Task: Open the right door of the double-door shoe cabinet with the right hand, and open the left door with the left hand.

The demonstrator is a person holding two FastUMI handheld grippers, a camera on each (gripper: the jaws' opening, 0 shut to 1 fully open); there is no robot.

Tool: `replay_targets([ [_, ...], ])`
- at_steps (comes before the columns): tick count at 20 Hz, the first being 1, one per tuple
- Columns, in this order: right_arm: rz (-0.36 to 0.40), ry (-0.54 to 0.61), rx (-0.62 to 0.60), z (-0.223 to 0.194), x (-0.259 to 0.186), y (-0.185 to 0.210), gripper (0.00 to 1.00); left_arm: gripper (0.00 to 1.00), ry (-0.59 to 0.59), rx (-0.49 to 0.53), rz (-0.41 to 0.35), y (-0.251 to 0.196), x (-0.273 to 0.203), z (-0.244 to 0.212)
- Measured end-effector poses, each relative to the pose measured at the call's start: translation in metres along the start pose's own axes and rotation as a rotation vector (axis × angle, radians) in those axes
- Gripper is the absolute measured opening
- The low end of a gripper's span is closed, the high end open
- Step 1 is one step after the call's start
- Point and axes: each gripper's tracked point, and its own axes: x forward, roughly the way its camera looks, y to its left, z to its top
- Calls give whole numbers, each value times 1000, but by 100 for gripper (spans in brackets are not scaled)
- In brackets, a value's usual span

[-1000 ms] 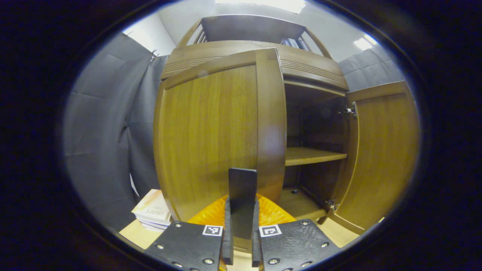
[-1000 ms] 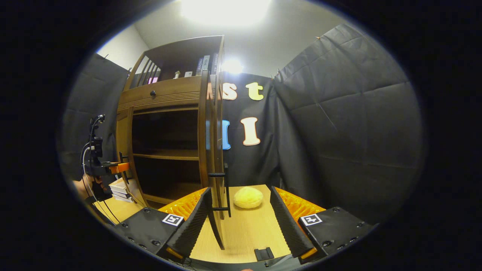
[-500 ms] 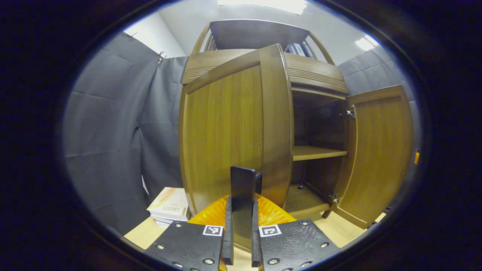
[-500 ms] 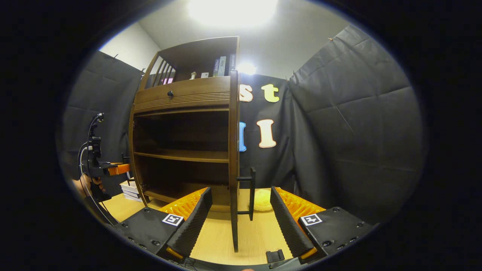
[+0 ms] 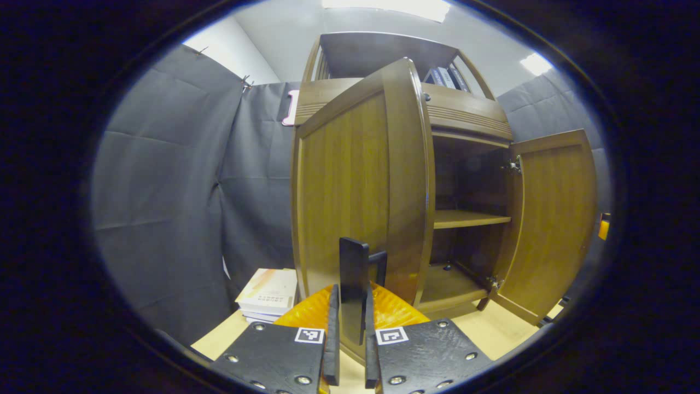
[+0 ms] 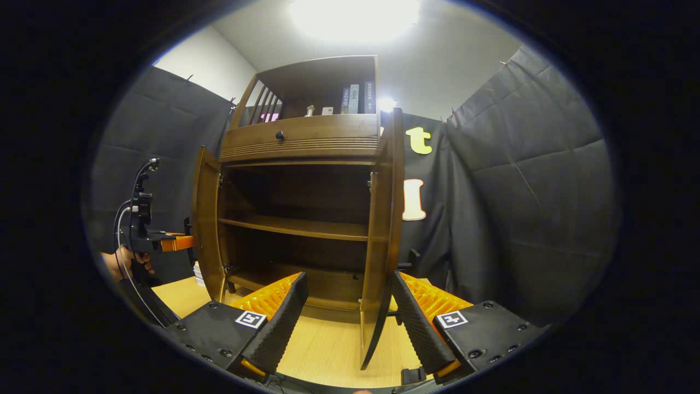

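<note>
**Double-door shoe cabinet, both doors swung out**

Landmark: the shoe cabinet (image 6: 298, 142), standing on a pale wooden floor (image 6: 328, 350).

Left gripper view, left to right:
- Stack of books (image 5: 268, 293) on the floor, just left of the cabinet; its lower edge is cut off behind the door and gripper.
- Left door (image 5: 350, 186), swung out from the cabinet front, hiding the left half of the interior.
- Left gripper (image 5: 348, 328), its fingers pressed close on the left door's handle (image 5: 354, 284); the handle's lower end is hidden between them.
- Middle shelf (image 5: 465, 219), partly seen past the door edge; the space behind it is too dark to read.
- Right door (image 5: 552, 219), open, its inner face showing.

Right gripper view, left to right:
- A hand (image 6: 123, 265) holding the left gripper (image 6: 183, 242) at the left door's outer side; contact there is too small to make out.
- Right door (image 6: 383, 235), edge-on, between the spread fingers of the right gripper (image 6: 350, 312), which touch nothing.
- Right door's handle (image 6: 413, 257), mostly hidden behind the door.
- Top-shelf books (image 6: 355, 98), titles unreadable.
</note>
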Motion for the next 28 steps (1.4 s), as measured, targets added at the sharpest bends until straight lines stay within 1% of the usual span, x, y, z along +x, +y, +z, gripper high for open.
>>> replay_targets([
  [3, 30, -2, 0, 2, 4, 18, 96, 20, -4, -1, 21, 13, -5, 0],
  [4, 39, -5, -3, 3, 6, 24, 97, 20, -6, -5, 25, 16, -6, -1],
  [8, 68, -12, -28, 8, 10, 47, 96, 19, -9, 13, 48, 32, -12, -3],
  [10, 80, -16, -29, 9, 12, 58, 98, 20, -16, 9, 38, 37, -16, -3],
  [11, 82, -17, -31, 11, 14, 63, 98, 19, -25, 22, 59, 44, -22, 0],
  [13, 88, -20, -35, 9, 17, 74, 98, 12, -28, 28, 70, 58, -20, -3],
  [14, 90, -19, -37, 9, 20, 81, 98, 10, -31, 19, 65, 64, -21, -2],
  [16, 92, -14, -32, 6, 26, 92, 98, 13, -38, 13, 57, 75, -26, -2],
  [21, 89, -22, -15, 6, 41, 128, 98, 12, -44, 11, 59, 119, -25, -8],
  [22, 87, -23, -16, 6, 44, 134, 96, 11, -46, 3, 47, 126, -24, -8],
  [23, 85, -24, -15, 5, 46, 139, 98, 10, -46, -3, 34, 131, -24, -8],
  [24, 82, -25, -12, 4, 50, 145, 96, 13, -47, 1, 19, 134, -24, -9],
  [25, 81, -24, -10, 4, 53, 149, 98, 13, -47, 7, 7, 137, -25, -10],
  [26, 78, -19, -7, 2, 56, 154, 98, 11, -47, 8, -4, 140, -22, -8],
  [28, 77, -11, 1, 1, 62, 162, 96, 12, -46, 4, -18, 144, -20, -9],
])
